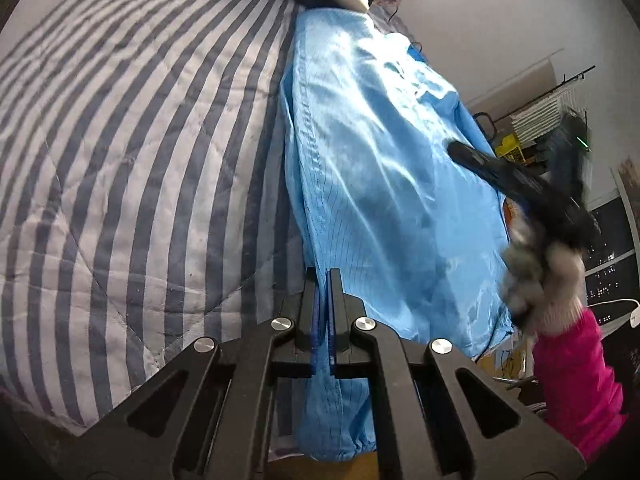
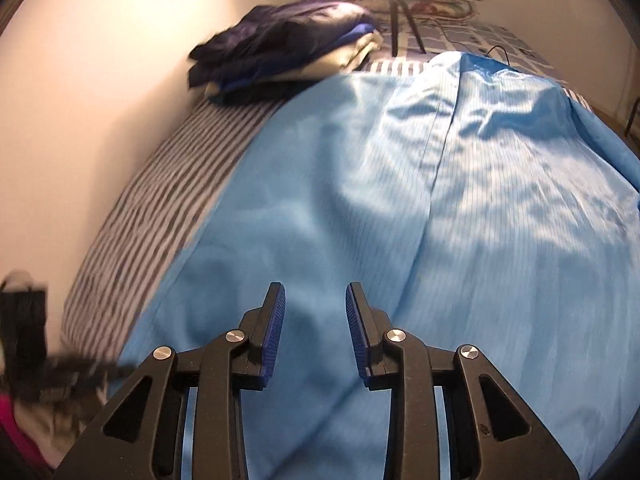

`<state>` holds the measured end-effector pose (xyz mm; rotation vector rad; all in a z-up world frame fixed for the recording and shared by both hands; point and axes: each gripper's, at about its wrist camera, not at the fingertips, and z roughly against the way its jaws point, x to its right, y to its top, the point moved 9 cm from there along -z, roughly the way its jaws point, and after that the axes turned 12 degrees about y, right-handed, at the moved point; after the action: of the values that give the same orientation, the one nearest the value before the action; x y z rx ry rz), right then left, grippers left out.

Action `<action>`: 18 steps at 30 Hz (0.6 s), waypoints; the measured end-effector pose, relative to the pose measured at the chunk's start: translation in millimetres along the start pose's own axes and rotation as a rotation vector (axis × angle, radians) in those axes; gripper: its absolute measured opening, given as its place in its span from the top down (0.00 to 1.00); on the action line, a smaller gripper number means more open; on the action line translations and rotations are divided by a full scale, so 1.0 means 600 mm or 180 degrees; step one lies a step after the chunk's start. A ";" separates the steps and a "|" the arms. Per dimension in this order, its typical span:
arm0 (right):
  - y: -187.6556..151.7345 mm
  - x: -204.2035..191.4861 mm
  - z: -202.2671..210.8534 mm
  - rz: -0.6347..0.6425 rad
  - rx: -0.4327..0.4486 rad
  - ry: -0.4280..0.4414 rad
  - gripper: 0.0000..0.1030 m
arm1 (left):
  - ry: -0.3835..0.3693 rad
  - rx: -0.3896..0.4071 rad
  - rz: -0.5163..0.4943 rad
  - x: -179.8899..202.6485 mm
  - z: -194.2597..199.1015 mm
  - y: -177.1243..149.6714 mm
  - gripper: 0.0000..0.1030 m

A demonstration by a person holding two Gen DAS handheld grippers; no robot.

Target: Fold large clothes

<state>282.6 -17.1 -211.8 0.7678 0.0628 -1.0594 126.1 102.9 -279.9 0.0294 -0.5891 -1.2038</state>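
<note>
1. From the left wrist view, I saw my left gripper (image 1: 322, 280) pinched tight on the blue garment's (image 1: 384, 184) edge, beside the striped bedspread (image 1: 132, 152).
2. From the right wrist view, my right gripper (image 2: 316, 292) hung parted and empty above the garment spread across the bed.

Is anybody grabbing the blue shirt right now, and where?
Yes. The left gripper is shut on the blue garment, pinching its near side edge. The right gripper is open above the cloth and holds nothing.
</note>
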 end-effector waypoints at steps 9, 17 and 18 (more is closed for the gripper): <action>0.029 0.100 -0.128 -0.0309 -0.0228 -0.0290 0.71 | 0.0090 0.0034 0.0207 -0.009 -0.018 -0.005 0.99; 0.079 0.007 -0.096 0.0037 -0.0476 -0.0101 0.56 | 0.0137 -0.0046 0.0301 -0.011 -0.064 -0.015 0.98; 0.090 -0.016 -0.095 0.0094 -0.0481 -0.0036 0.53 | 0.0090 -0.0044 0.0356 -0.011 -0.064 -0.014 0.98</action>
<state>338.5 37.9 -221.6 0.6244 0.1201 -1.0186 134.4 94.6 -317.7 0.0018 -0.5508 -1.0971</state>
